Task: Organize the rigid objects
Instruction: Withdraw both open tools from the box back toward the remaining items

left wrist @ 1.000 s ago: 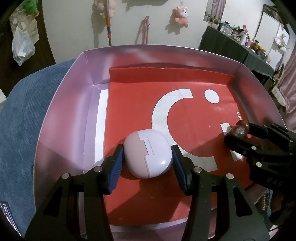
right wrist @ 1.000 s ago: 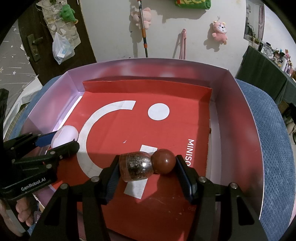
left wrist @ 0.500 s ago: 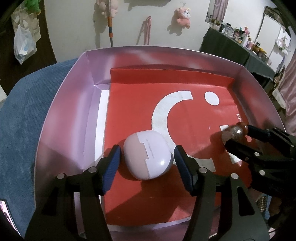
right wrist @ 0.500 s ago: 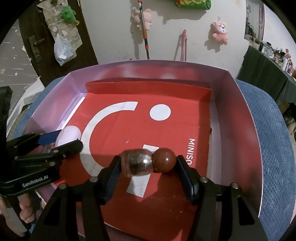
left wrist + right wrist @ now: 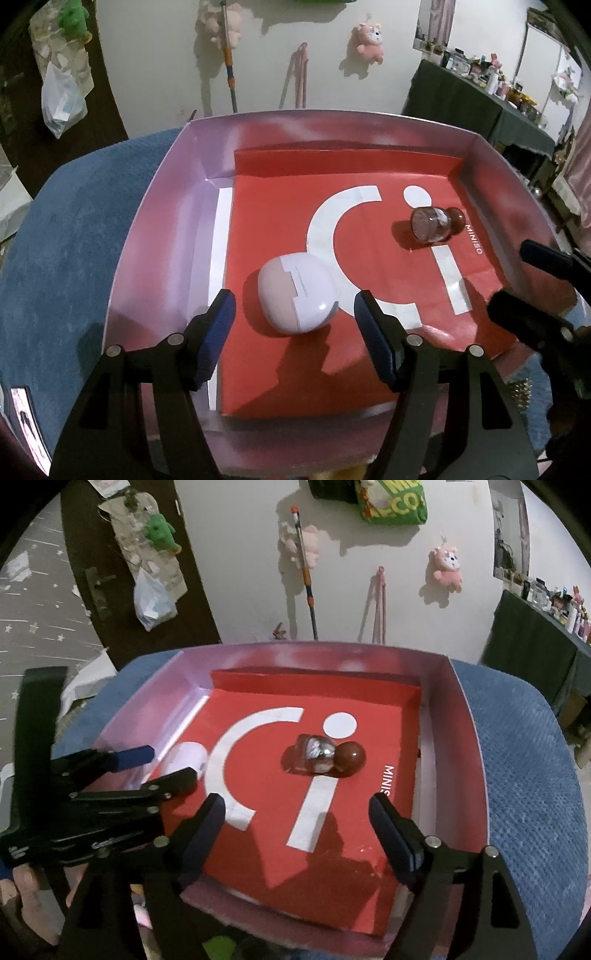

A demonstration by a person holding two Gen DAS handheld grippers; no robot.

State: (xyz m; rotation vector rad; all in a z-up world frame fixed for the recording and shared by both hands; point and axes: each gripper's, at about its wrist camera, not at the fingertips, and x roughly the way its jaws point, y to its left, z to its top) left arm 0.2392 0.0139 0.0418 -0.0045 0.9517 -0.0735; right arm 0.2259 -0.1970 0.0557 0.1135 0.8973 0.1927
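A pale pink earbud case (image 5: 297, 291) lies on the red floor of a shallow pink box (image 5: 162, 229). My left gripper (image 5: 293, 314) is open, just behind the case, not touching it. A small glass bottle with a brown round cap (image 5: 436, 223) lies on its side further right on the red floor; it also shows in the right wrist view (image 5: 325, 755). My right gripper (image 5: 297, 808) is open and empty, pulled back above the box's near edge, well short of the bottle. The case (image 5: 188, 758) is partly hidden behind the left gripper's fingers (image 5: 129, 758).
The box (image 5: 461, 738) sits on a blue textured cushion (image 5: 528, 775). A white wall with plush toys and a mop stands behind. A dark door is at the back left, a cluttered dark table (image 5: 480, 99) at the back right.
Both grippers opened, let go and pulled back and up. The earbud case and the bottle now lie free on the red floor.
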